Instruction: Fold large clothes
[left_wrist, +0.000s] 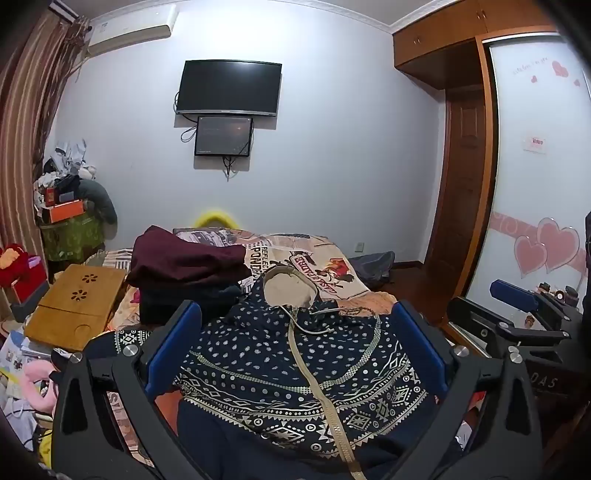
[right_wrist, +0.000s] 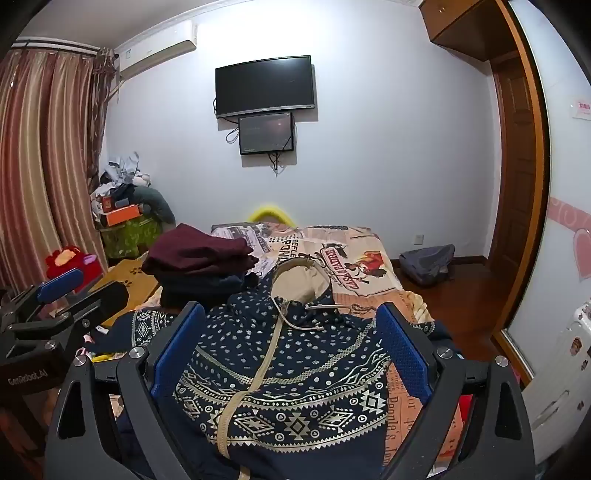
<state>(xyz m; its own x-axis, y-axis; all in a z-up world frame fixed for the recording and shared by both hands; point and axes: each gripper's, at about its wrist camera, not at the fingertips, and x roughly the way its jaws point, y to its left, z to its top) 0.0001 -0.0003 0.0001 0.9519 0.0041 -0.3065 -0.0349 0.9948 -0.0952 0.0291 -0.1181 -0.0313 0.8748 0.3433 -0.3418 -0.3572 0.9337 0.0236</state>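
The hoodie (left_wrist: 295, 369) lies long down the bed (left_wrist: 332, 266), hood far; both the left gripper (left_wrist: 295, 354) and the right gripper (right_wrist: 291, 354) hang over it, side by side, jaws wide, holding nothing.

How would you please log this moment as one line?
stage: before first fold | left gripper: open, empty | right gripper: open, empty | hoodie: spread on bed

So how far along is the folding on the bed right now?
Done: a stack of folded clothes, maroon on top, sits at the far left of the bed. In hand: nothing is gripped; the left tool and right tool are both open over the patterned navy hoodie, which lies face up, hood away, not zipped at the top. Left: the hoodie itself is not yet folded.
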